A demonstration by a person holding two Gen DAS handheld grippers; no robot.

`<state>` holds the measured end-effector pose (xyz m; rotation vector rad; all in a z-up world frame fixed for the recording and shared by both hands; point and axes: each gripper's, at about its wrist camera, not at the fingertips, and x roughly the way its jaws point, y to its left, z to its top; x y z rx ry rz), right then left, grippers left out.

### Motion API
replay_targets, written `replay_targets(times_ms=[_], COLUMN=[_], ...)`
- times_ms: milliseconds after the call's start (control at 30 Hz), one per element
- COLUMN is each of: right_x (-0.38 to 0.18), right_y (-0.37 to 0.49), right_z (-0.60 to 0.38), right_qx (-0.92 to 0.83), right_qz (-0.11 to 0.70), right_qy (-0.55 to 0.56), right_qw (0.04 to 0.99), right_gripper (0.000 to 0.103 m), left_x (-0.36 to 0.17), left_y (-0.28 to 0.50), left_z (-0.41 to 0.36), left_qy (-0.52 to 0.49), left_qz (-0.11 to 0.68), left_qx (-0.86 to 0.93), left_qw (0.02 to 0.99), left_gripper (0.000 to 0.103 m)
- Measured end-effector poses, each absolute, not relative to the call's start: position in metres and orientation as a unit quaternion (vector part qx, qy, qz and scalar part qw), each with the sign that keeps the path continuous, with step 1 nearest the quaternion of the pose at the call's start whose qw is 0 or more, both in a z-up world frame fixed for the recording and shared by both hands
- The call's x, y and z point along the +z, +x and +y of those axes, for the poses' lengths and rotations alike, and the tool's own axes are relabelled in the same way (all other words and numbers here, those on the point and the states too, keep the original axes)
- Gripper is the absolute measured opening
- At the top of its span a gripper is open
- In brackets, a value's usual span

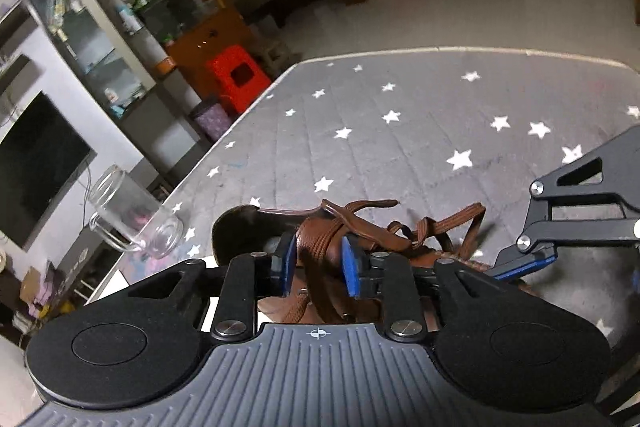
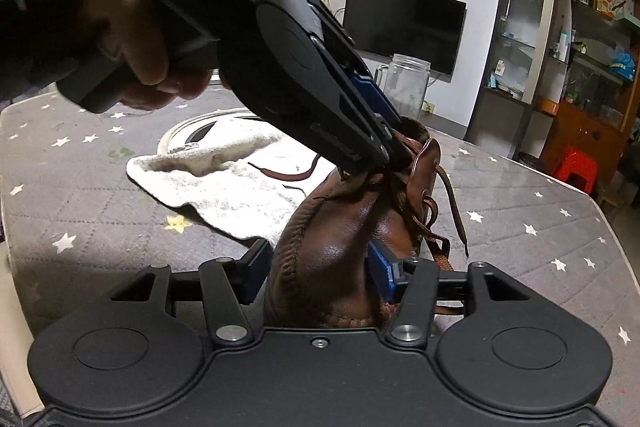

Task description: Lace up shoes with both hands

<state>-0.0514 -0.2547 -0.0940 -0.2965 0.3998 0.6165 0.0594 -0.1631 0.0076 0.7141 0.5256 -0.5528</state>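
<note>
**Shoe gripped on starred worktop**

Grey star-print worktop [image 1: 400, 147] carries a clear glass jar [image 1: 132, 219], contents unclear, and a white towel [image 2: 224, 183]. Left gripper [image 1: 320, 263] jaws pinch the laces [image 1: 320, 247]; right gripper [image 2: 320, 275] jaws clamp the brown shoe [image 2: 332, 251].

Shoe [image 2: 340, 247] toe hidden behind right gripper [image 2: 320, 271] body at 6 o'clock; left gripper [image 2: 394, 147] fingertips buried in laces [image 2: 424, 215].

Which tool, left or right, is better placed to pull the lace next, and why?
Left. The left tool is already at the shoe's tongue, its pads around the brown laces. The right tool clamps the brown shoe at the toe, steadying it, so it is probably best left there.
</note>
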Motion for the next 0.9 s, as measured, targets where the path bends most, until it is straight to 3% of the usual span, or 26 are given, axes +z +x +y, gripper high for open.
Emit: replay_targets(times_ms=[267,633,900], right_x=[-0.094,-0.095,-0.097], right_y=[-0.053,-0.051,-0.048], right_z=[-0.254,-0.25,-0.247], right_qx=[0.3,0.294,0.292], right_qz=[0.193,0.194,0.195], right_qy=[-0.144,-0.158,-0.164], right_qw=[0.923,0.923,0.922], right_gripper=[0.057,0.057,0.057], left_x=[0.011,0.016,-0.005], left_y=[0.043,-0.003,-0.007], left_z=[-0.163,-0.109,-0.067], left_qy=[0.293,0.12,-0.002], left_qz=[0.22,0.195,0.266], left_qx=[-0.22,-0.094,-0.043], left_qw=[0.904,0.969,0.963], left_gripper=[0.006,0.006,0.007])
